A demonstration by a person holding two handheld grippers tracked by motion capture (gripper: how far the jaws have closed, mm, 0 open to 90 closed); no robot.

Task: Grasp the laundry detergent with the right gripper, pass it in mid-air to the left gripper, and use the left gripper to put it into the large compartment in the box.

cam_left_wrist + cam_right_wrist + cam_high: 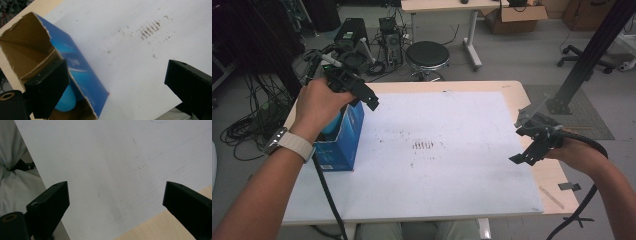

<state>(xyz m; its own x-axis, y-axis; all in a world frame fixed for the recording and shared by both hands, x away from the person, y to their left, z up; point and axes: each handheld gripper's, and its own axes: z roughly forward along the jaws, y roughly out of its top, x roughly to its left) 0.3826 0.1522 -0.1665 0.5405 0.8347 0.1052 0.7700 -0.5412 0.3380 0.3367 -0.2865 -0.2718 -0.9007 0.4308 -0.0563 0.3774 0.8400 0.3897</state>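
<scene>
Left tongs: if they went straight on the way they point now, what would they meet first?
Probably the bare white mat beside the blue box; the open left tongs hold nothing. Depth is unclear.

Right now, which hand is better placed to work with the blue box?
Left. The left gripper hovers open right over the torn-open blue box, where a blue object lies. The right gripper, also open, waits far across the white sheet.

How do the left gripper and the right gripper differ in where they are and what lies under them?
The left gripper hangs above the open blue box at the table's left edge; the right gripper hangs near the right edge, over the white sheet. Below the left gripper, a blue rounded object sits in the box; below the right lies bare sheet. Both stand open, holding nothing.
</scene>
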